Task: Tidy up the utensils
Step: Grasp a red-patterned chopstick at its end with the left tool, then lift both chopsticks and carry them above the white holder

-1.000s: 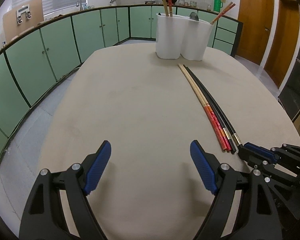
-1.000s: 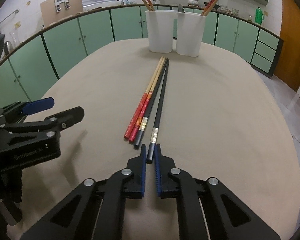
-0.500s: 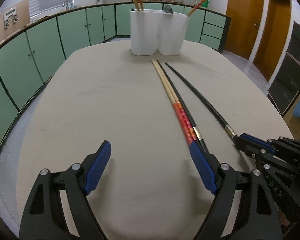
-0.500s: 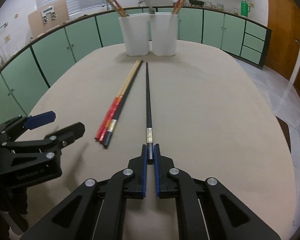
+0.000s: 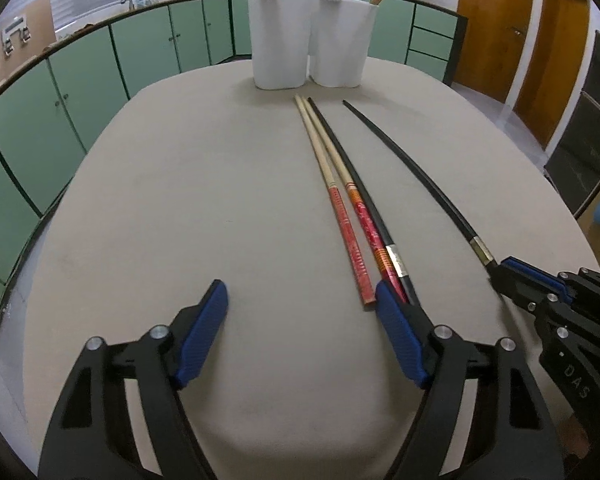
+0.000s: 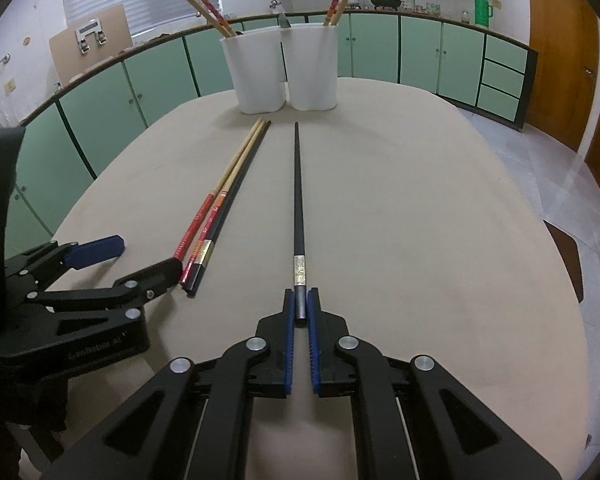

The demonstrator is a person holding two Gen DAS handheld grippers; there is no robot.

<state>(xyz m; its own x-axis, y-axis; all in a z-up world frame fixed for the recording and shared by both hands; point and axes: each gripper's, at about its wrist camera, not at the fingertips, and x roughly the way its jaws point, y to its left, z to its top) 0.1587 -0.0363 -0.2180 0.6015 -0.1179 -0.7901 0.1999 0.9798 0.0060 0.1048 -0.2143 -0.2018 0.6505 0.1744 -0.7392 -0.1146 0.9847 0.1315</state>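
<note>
My right gripper (image 6: pixel 300 300) is shut on the thick end of a long black chopstick (image 6: pixel 298 200), which points at the white two-part utensil holder (image 6: pixel 284 68). The held chopstick also shows in the left wrist view (image 5: pixel 412 172). Two wooden red-ended chopsticks (image 5: pixel 336 192) and a second black chopstick (image 5: pixel 364 196) lie side by side on the table. My left gripper (image 5: pixel 300 304) is open, its right finger (image 5: pixel 400 340) beside the ends of these chopsticks. The holder (image 5: pixel 312 40) has chopsticks standing in both parts.
The beige oval table (image 5: pixel 180 200) carries everything. Green kitchen cabinets (image 5: pixel 80 88) run around the back and left. Wooden doors (image 5: pixel 496 28) stand at the right. A dark chair (image 5: pixel 580 160) is off the table's right edge.
My right gripper has swung the held black chopstick to the right, away from the other three. My left gripper has moved right and forward to the ends of those three.
</note>
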